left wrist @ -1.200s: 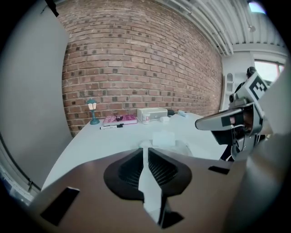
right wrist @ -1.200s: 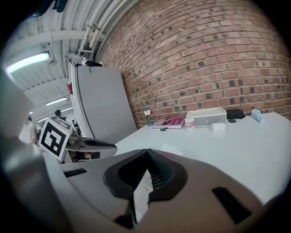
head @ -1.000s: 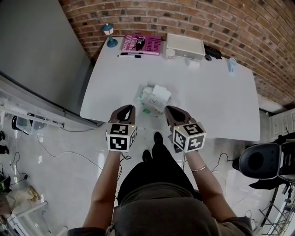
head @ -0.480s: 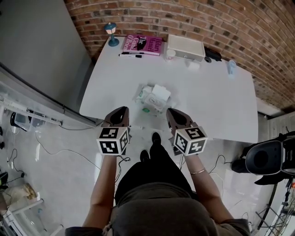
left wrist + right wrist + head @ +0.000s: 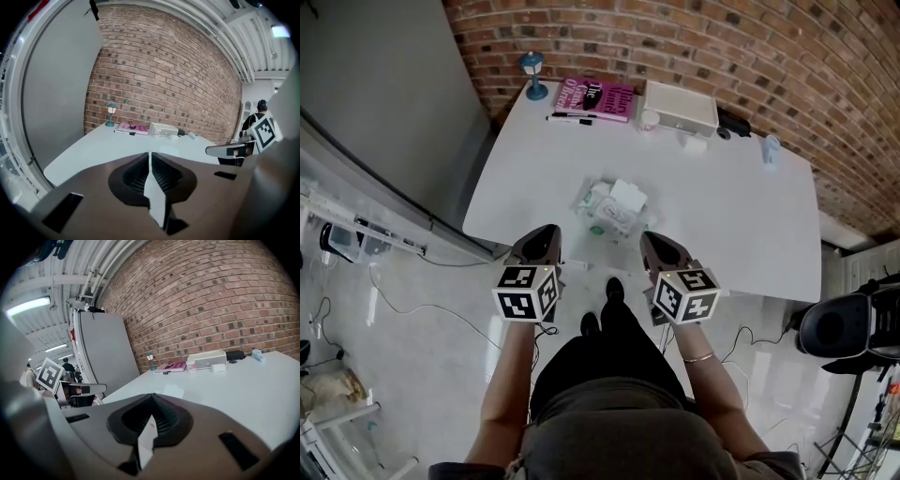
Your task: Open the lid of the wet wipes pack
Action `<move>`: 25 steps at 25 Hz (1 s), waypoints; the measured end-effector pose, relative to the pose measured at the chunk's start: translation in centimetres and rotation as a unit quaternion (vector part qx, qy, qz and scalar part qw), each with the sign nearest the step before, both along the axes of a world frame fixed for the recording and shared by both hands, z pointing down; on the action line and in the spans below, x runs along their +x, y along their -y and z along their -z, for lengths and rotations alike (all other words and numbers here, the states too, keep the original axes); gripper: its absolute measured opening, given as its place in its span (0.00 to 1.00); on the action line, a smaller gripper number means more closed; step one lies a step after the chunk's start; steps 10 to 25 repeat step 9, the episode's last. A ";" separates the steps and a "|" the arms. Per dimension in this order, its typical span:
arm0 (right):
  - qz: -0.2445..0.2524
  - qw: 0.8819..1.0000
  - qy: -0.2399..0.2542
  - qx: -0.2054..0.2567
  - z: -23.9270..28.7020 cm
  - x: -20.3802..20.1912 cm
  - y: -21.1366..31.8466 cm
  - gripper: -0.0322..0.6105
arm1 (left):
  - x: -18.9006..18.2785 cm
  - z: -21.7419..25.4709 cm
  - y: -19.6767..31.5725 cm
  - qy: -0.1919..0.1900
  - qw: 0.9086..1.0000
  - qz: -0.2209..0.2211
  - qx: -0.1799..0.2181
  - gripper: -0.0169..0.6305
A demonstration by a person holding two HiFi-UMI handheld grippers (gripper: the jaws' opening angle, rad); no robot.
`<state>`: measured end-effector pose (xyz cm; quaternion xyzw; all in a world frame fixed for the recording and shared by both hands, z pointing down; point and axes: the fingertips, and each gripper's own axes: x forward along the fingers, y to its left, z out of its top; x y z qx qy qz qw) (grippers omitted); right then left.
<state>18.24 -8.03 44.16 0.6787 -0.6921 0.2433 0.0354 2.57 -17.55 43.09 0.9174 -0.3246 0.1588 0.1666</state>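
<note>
Hovering closed, left claw (image 5: 549, 231) and right claw (image 5: 650, 238) have wipes pack (image 5: 609, 208) ahead, between them.

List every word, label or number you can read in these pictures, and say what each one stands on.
"The ... O'Brien": cover of the pink book; small, and the middle word is not clear.
"Hilary Mantel": same cover, only just readable.
Wet wipes pack: green print, too small to read.
Marker cubes: black-and-white square patterns only, no words.
White box: no readable text.
</note>
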 end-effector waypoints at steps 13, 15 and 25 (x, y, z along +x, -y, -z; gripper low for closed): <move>0.000 1.000 0.011 0.003 -0.2 0.2 0.0 0.05 | 0.3 -0.5 -0.3 -0.032 0.999 0.010 -0.030 0.08; 0.000 1.000 0.011 0.003 -0.2 0.2 0.0 0.05 | 0.3 -0.5 -0.3 -0.032 0.999 0.010 -0.030 0.08; 0.000 1.000 0.011 0.003 -0.2 0.2 0.0 0.05 | 0.3 -0.5 -0.3 -0.032 0.999 0.010 -0.030 0.08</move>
